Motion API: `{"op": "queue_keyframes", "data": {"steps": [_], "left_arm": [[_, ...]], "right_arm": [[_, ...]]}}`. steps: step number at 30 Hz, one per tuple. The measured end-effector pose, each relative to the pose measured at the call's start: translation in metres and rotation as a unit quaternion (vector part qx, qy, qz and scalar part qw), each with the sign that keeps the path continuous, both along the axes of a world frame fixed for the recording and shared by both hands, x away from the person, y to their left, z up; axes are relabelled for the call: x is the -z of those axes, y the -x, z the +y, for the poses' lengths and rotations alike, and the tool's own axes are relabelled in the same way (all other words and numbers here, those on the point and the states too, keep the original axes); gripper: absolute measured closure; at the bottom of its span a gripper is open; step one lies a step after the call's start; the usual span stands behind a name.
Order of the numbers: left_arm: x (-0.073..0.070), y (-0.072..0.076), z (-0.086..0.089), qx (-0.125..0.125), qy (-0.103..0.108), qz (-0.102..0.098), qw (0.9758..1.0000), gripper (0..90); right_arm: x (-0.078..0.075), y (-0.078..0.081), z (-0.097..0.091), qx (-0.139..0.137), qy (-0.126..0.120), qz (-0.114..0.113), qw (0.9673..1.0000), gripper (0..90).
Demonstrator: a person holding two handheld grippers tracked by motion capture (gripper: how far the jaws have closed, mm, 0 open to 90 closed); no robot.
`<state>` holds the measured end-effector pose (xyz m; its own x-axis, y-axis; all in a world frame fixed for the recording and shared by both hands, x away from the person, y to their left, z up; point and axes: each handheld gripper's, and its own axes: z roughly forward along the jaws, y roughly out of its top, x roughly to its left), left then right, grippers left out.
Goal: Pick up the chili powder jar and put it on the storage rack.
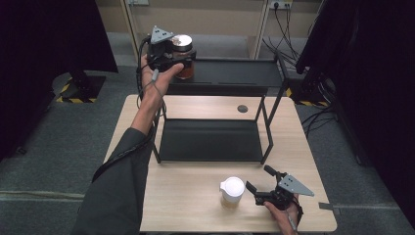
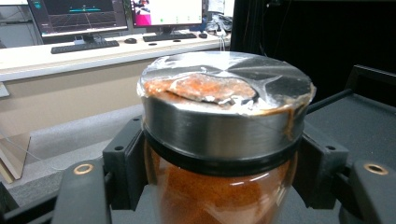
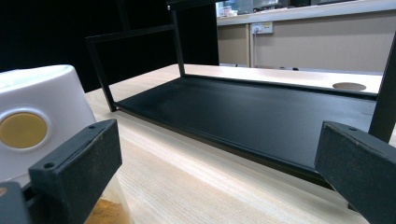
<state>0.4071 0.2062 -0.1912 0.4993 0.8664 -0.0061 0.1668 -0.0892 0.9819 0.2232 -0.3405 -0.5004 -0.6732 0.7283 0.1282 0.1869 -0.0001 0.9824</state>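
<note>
- Two grippers are in use at the table point(image 1: 195, 205).
- Left gripper point(image 1: 183, 55): jaws clamped on the spice jar point(image 2: 219, 154), just below its metal lid point(image 2: 224, 126); jar held upright at the far left, above the left end of the black rack's point(image 1: 210, 139) upper shelf point(image 1: 235, 73).
- Right gripper point(image 1: 259, 182): jaws spread, nothing between them; positioned at the near right, just beside the white-lidded jar point(image 1: 232, 192) standing on the table.

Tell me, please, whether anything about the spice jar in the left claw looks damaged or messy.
Yes. The spice jar, clamped in the left claw over the rack's top shelf, has crumpled foil across its metal lid, torn open, with orange powder showing through and smeared near the rim. Its seal looks broken.
</note>
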Motion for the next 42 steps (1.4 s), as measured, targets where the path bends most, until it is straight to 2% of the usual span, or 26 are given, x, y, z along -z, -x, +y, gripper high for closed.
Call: {"op": "queue_keyframes", "data": {"steps": [1, 3, 5, 10, 14, 24, 42], "left_arm": [[0.001, 0.000, 0.001, 0.001, 0.005, -0.001, 1.0000, 29.7], [0.001, 0.000, 0.002, 0.001, 0.011, 0.006, 0.9999, 20.2], [0.000, 0.003, 0.001, -0.006, 0.007, 0.009, 0.9999, 11.1], [0.002, 0.010, 0.004, -0.006, 0.012, -0.002, 0.9999, 2.9], [0.002, 0.013, 0.009, 0.009, 0.012, -0.002, 0.9999, 1.9], [0.008, 0.028, 0.015, 0.029, 0.015, -0.011, 0.9994, 1.1], [0.027, 0.062, 0.027, 0.078, 0.017, -0.028, 0.9964, 1.3]], "right_arm": [[0.000, 0.000, 0.000, 0.000, 0.000, 0.000, 1.0000, 1.0], [0.000, 0.000, 0.000, 0.000, 0.001, 0.000, 1.0000, 1.0], [0.000, 0.000, 0.000, 0.000, 0.001, 0.000, 1.0000, 1.0], [0.000, 0.000, 0.001, 0.000, 0.003, -0.001, 1.0000, 1.0], [0.000, 0.000, 0.001, 0.000, 0.003, -0.001, 1.0000, 1.0], [0.000, 0.000, 0.001, 0.000, 0.004, -0.001, 1.0000, 1.0], [0.000, 0.000, 0.002, -0.001, 0.005, 0.000, 1.0000, 1.0]]}}
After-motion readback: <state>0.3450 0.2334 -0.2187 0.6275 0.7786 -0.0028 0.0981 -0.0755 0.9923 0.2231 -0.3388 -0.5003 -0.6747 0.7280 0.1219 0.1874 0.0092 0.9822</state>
